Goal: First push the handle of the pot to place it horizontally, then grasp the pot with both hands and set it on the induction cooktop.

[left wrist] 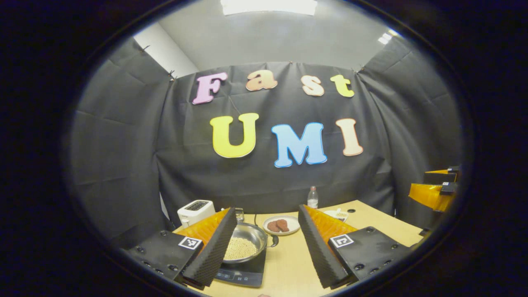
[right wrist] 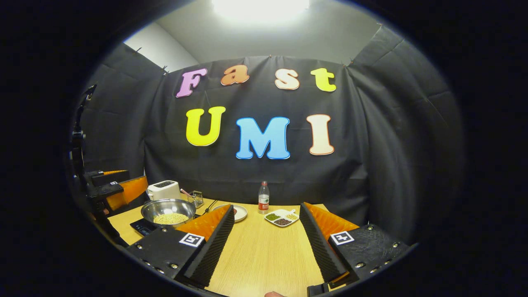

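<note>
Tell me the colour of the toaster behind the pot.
White toaster, seen best in the right gripper view.

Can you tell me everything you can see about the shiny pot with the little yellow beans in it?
The pot is a wide, shallow, round pan that looks like shiny bare metal, with no lid. It sits upright on the black induction cooktop, toward the left side of the wooden table. A heap of small pale yellow beans covers its bottom. A short dark handle sticks out sideways from its rim toward the plate. Neither gripper touches it.
</note>
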Demonstrator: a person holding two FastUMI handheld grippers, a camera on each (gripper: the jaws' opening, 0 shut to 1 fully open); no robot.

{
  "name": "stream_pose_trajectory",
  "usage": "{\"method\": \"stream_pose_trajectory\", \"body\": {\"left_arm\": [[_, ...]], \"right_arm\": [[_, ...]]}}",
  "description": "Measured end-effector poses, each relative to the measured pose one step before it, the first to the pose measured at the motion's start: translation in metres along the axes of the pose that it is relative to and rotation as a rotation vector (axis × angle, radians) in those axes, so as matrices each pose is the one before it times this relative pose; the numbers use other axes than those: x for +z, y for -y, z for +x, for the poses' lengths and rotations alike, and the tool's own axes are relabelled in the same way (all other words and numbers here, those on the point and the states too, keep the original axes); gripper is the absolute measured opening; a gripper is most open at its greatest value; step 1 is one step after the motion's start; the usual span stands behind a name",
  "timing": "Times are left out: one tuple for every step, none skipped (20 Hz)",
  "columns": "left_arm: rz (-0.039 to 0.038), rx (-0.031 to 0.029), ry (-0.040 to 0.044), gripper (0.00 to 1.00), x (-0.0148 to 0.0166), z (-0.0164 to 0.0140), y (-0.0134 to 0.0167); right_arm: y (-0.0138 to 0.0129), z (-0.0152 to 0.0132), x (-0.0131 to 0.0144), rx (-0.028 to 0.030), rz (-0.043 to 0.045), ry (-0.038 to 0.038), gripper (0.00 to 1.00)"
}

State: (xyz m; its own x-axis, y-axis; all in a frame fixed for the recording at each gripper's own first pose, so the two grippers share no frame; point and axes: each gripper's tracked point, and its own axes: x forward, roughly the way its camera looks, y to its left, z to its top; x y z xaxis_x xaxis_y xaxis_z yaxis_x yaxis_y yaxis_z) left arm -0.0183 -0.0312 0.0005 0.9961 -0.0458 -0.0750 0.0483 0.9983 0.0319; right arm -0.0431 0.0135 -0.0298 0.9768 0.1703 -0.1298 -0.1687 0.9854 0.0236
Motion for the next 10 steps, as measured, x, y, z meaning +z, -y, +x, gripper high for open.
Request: {"method": "stream_pose_trajectory", "body": {"left_arm": [[-0.00232, -0.00637, 0.00505, 0.94, 0.00444, -0.00433, 0.00093], [-0.00072, -0.00204, 0.00402, 1.0, 0.00358, -0.00421, -0.00175], [0.0023, -0.0027, 0.00532, 1.0, 0.00399, -0.0036, -0.00349], [0.0018, 0.00175, 0.00211, 1.0, 0.00163, -0.00343, -0.00491], [-0.00095, 0.00262, 0.00455, 1.0, 0.00271, -0.00366, -0.00469], [-0.00234, 0.00366, 0.00833, 1.0, 0.00161, -0.00276, -0.00453], [-0.0019, 0.00614, 0.00824, 0.97, 0.00224, -0.00269, -0.00591], [-0.00129, 0.00221, 0.00315, 0.96, 0.00002, -0.00348, -0.00397], [-0.00093, 0.0028, 0.00268, 1.0, 0.00038, -0.00208, -0.00436], [-0.00164, -0.0004, 0.00224, 1.0, 0.00056, -0.00143, -0.00352]], "right_arm": [[-0.00304, -0.00407, 0.00282, -0.00009, 0.00536, 0.01012, 0.96], [-0.00147, -0.00375, 0.0033, -0.00362, 0.00262, 0.00885, 0.96], [0.00039, -0.00132, 0.00132, -0.00921, -0.00127, 0.0052, 0.96], [-0.00124, -0.00347, 0.00235, -0.00682, 0.00086, 0.00249, 0.96], [-0.00461, -0.00367, 0.00097, 0.00269, 0.004, 0.0004, 0.96], [-0.00476, -0.00126, 0.00309, 0.00343, 0.0018, 0.00669, 0.95], [-0.00243, -0.00143, 0.00154, -0.00387, -0.0007, 0.00726, 0.95], [-0.00212, -0.00158, 0.00192, -0.00418, -0.00135, 0.00289, 0.95], [-0.00318, -0.00191, 0.0012, -0.00158, 0.00167, 0.00708, 0.96], [-0.00458, -0.00115, 0.00212, 0.0026, 0.00032, 0.00534, 0.95]]}}
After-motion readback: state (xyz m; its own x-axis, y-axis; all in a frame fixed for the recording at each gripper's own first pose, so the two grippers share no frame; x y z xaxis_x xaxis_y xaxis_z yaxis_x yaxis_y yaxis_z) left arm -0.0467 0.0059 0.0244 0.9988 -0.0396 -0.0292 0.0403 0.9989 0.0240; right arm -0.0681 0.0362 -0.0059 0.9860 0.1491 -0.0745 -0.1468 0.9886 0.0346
